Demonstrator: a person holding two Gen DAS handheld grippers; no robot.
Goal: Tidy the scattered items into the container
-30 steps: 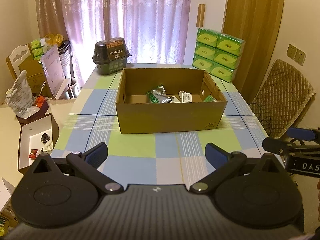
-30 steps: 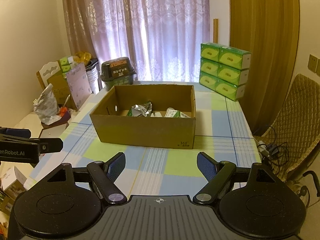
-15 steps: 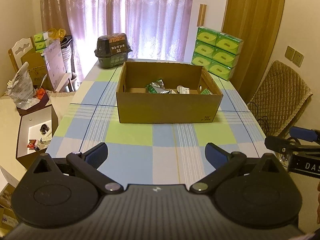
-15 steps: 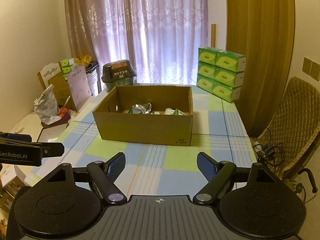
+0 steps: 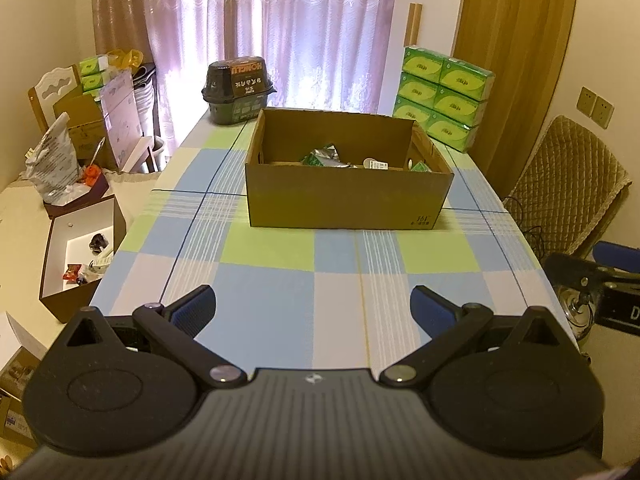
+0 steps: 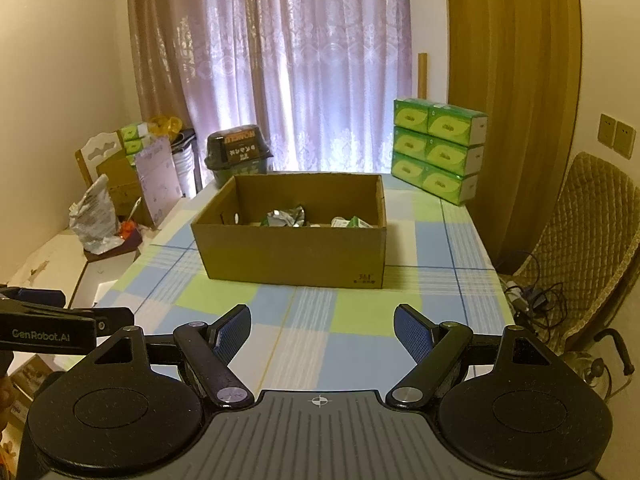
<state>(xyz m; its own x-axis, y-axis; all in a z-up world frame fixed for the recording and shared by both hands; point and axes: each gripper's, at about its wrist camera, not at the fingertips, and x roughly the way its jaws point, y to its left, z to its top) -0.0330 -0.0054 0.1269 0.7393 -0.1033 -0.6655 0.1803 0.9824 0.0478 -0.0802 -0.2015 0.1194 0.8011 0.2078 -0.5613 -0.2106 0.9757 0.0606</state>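
Sits in the middle of both views, on the blue, green and white checked tablecloth (image 5: 280,280): an open-topped brown cardboard box (image 5: 344,200), rectangular, plain-sided, with a small dark printed mark at the lower right of its near wall. Holds crumpled green-and-silver foil packets (image 5: 322,156) towards the centre, a small white labelled item (image 5: 376,165) beside them, and more green packaging (image 6: 354,222) against the right wall; reads no clearer than that past the near rim. Stands behind the box at upper left of centre, touching nothing: a dark plastic lidded tub with orange lettering (image 5: 239,88). Rises at upper right, at the table's far corner: a stack of green tissue packs (image 5: 440,96). Lies off the table at the left edge of the left view: a white-lined brown box (image 5: 76,256) with small odds and ends inside. Hovers low at the bottom of its own frame, aimed along the table at the cardboard box and well short of it: the left gripper (image 5: 312,308), blue-padded jaws spread wide with nothing between them. Hangs likewise at the bottom of the right view: the right gripper (image 6: 322,326), jaws wide apart and empty, over the near end of the cloth.
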